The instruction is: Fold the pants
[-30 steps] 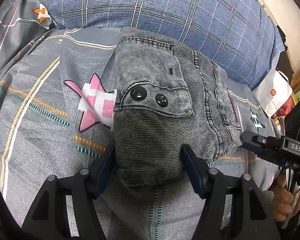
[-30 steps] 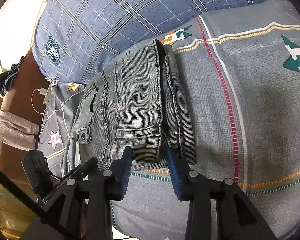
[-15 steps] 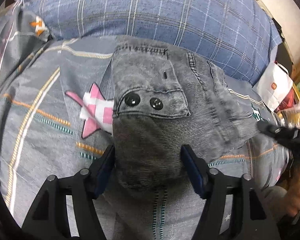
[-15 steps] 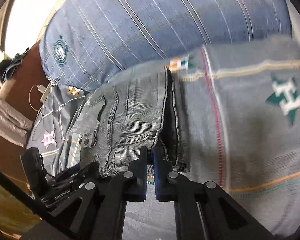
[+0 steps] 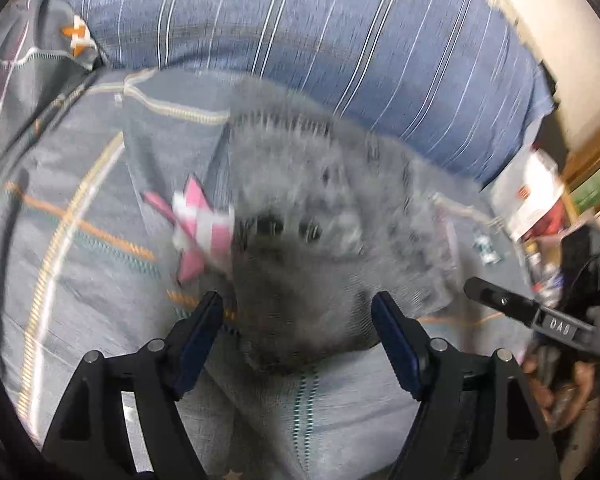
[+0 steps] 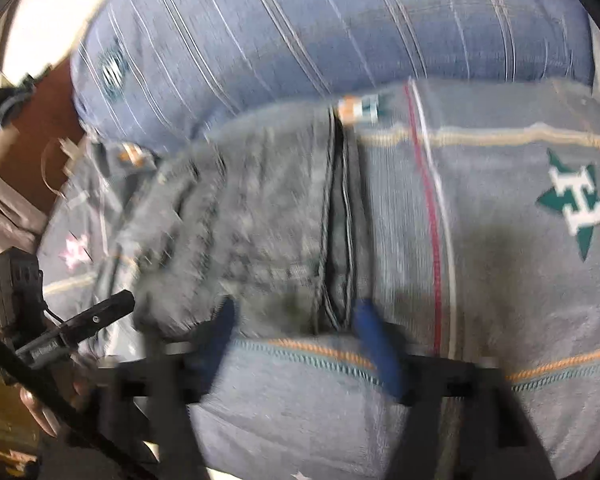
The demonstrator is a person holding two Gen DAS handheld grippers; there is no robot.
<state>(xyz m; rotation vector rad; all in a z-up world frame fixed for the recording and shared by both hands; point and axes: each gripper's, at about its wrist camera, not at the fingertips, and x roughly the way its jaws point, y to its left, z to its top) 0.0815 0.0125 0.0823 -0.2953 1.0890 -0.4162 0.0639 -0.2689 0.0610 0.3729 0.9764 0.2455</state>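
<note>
Left wrist view: one folded pair of grey pants lay on the grey bedspread, its near edge between the parted, just-widening jaws of the left gripper, untouched. Right wrist view: the right gripper had just sprung apart, flanking the pants' near edge; open bedspread lay rightward.

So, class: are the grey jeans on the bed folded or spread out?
Folded. The grey jeans lie as a compact bundle on the bedspread, with stacked layers showing along one edge.

A bed is covered by a grey star-printed quilt. Folded grey jeans are laid on it just ahead of the left claw, and a blue plaid pillow is set beyond them.
</note>
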